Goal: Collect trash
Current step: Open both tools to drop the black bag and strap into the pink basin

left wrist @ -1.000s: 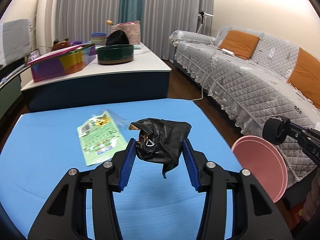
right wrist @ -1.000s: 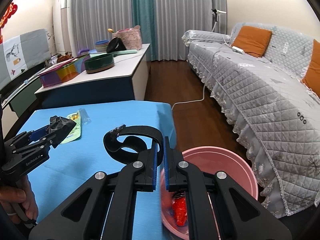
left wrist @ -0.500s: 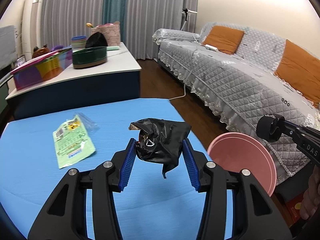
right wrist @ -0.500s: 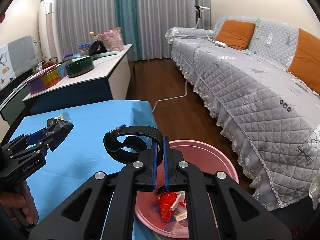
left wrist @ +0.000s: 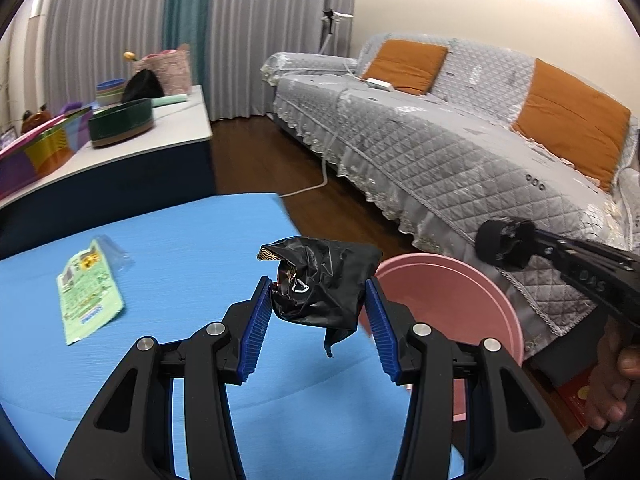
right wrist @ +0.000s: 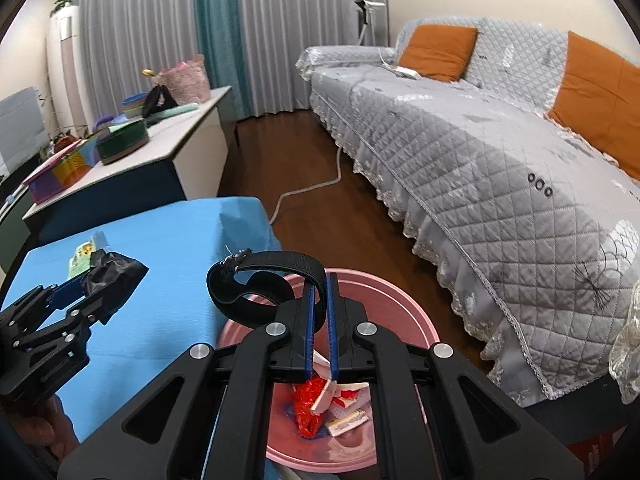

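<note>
My left gripper [left wrist: 318,300] is shut on a crumpled black wrapper [left wrist: 320,280] and holds it above the blue table's right edge, beside the pink bin [left wrist: 452,292]. It also shows in the right wrist view [right wrist: 108,276]. My right gripper [right wrist: 319,300] is shut on a looped black strap [right wrist: 260,292] and hangs over the pink bin [right wrist: 404,312], which holds a red wrapper [right wrist: 310,404] and white scraps. A green packet [left wrist: 86,292] lies flat on the blue table [left wrist: 180,248].
A grey quilted sofa [right wrist: 480,152] with orange cushions runs along the right. A white side table [right wrist: 160,144] with bowls and boxes stands behind the blue table. A white cable [right wrist: 312,188] lies on the wooden floor.
Both grippers have moved right toward the bin. The right gripper with the strap now hangs over the bin's inside; the left gripper with the black wrapper has reached the table's right edge.
</note>
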A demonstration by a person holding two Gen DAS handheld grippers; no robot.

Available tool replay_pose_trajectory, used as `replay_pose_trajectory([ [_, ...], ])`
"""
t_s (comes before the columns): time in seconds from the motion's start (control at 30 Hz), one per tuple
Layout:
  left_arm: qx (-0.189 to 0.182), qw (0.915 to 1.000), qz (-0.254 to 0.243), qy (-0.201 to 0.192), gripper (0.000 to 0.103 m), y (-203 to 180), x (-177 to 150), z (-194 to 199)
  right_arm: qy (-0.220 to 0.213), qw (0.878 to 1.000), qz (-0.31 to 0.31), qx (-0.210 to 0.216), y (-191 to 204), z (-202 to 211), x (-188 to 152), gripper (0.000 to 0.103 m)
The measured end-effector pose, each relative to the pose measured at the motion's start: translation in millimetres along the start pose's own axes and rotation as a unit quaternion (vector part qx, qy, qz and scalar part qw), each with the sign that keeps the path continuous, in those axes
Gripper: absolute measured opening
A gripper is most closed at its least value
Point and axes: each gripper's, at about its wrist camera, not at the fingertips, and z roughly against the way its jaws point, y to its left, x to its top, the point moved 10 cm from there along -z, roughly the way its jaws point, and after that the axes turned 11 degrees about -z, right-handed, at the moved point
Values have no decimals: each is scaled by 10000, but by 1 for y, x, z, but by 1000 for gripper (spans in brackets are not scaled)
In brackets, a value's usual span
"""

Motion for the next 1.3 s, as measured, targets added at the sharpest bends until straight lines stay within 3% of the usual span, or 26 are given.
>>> replay_pose_trajectory([
  [0.63, -913, 9947, -435, 190, 48, -86, 10, -27, 123, 9978, -505, -407, -52, -1, 0, 7],
  [0.7, -1038, 9931, -495, 239, 52, -93, 9, -29, 152, 9973, -583, -413, -58, -2, 0, 10],
  [0.83, -1065, 9927, -491, 282, 57, -94, 5, -29, 311, 9952, -810, -455, -68, -8, -4, 48],
  [1.03, -938, 9945, -339, 306, 57, -76, 1, -24, 271, 9949, -853, -473, -64, -10, -1, 48],
  [1.3, -731, 9971, -153, 144, 57, -44, 5, -4, 232, 9974, -609, -306, -27, -14, 1, 48],
])
